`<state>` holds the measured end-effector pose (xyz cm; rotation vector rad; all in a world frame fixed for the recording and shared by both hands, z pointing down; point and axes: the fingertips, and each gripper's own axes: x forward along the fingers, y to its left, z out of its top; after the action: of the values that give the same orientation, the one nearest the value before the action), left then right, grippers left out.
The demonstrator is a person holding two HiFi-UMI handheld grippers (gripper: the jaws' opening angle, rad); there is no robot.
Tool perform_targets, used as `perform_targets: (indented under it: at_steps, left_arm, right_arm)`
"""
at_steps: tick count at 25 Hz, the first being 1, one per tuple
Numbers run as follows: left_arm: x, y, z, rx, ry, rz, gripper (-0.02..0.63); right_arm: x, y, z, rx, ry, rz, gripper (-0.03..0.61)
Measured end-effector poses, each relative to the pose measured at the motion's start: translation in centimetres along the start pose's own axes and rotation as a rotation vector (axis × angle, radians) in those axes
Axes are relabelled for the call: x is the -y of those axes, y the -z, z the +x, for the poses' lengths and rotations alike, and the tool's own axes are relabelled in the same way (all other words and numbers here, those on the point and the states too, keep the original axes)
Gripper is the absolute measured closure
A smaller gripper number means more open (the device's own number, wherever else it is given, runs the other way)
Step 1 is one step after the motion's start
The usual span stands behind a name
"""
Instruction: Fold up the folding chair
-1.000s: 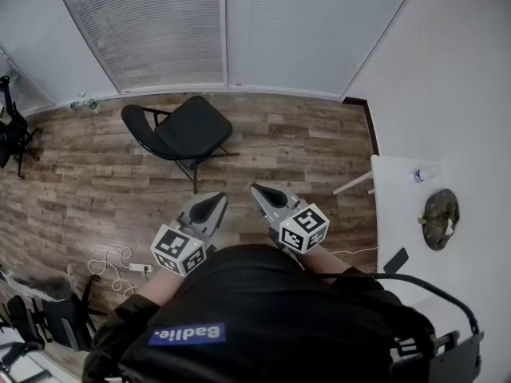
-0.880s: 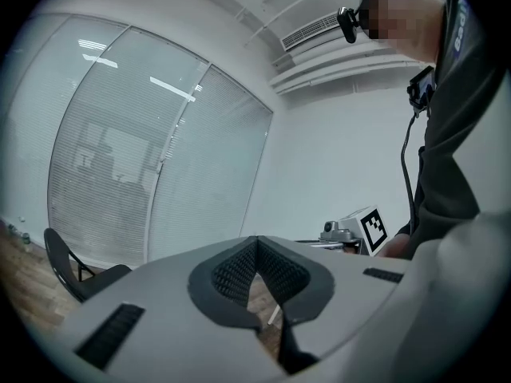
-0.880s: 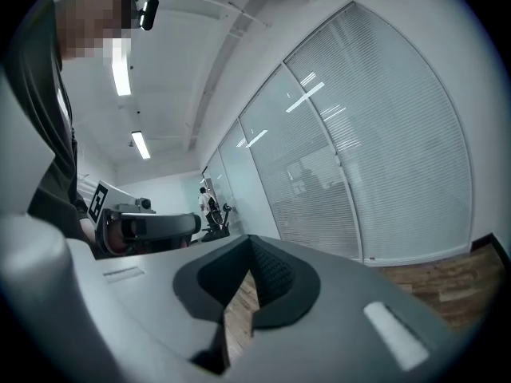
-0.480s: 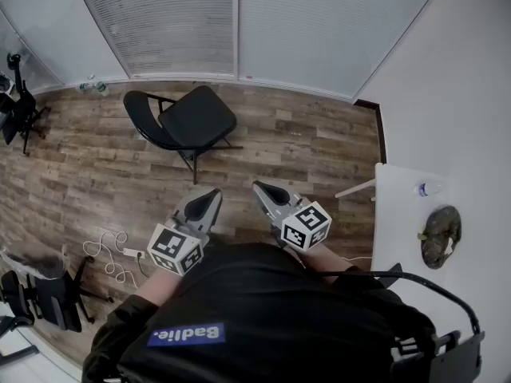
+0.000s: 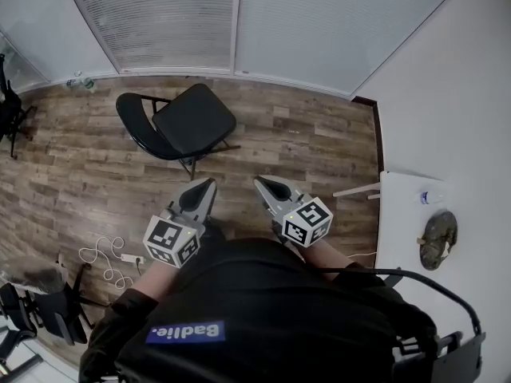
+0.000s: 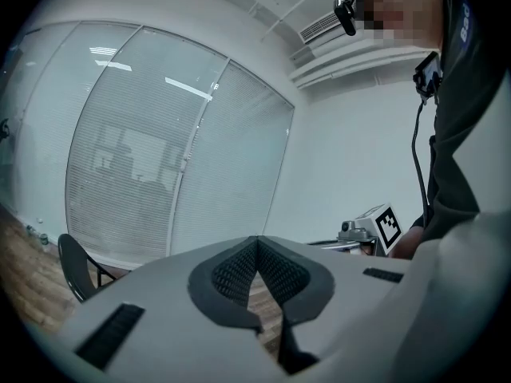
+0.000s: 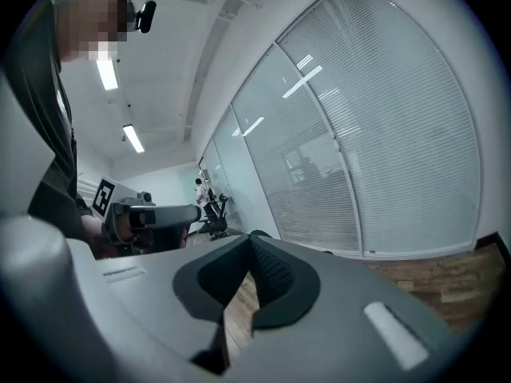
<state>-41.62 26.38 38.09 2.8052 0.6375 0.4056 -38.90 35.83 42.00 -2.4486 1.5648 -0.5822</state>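
Note:
A black folding chair (image 5: pixel 182 124) stands unfolded on the wooden floor near the blinds; its seat faces me. Its backrest edge (image 6: pixel 70 266) shows at the lower left of the left gripper view. My left gripper (image 5: pixel 209 183) is shut and empty, held in front of my body and well short of the chair. My right gripper (image 5: pixel 259 183) is also shut and empty, beside the left one and pointing toward the floor right of the chair. In their own views the left gripper (image 6: pixel 255 241) and the right gripper (image 7: pixel 251 236) have their tips together with nothing between them.
A white table (image 5: pixel 407 214) with a bottle (image 5: pixel 432 197) and a round object (image 5: pixel 438 238) stands at the right. A white cable with a power strip (image 5: pixel 108 259) lies on the floor at the left. Office chairs (image 5: pixel 40 306) stand at the lower left. Glass walls with blinds (image 5: pixel 231 22) close off the far side.
Both grippers have moved forward and slightly down toward the chair, and the head view has shifted with my body. The jaws stayed shut.

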Motion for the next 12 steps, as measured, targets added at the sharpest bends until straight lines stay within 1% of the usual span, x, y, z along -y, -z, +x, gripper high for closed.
perform_targets:
  at_steps: [6,10,12]
  left_arm:
    - [-8.7,-2.2,1.7,-0.013,0.032,0.025,0.609]
    - [-14.4,-3.5,1.7,-0.018,0.040,-0.009,0.609]
    - [-16.8,-4.4,1.9,-0.012,0.038,-0.006,0.609]
  right_arm:
    - [1.5,-1.8,9.1,-0.030,0.027,0.027,0.577]
    - [1.3,-3.5,15.1,-0.030,0.033,0.024,0.577]
    - [1.5,-4.3,17.4,-0.026,0.034,0.019,0.577]
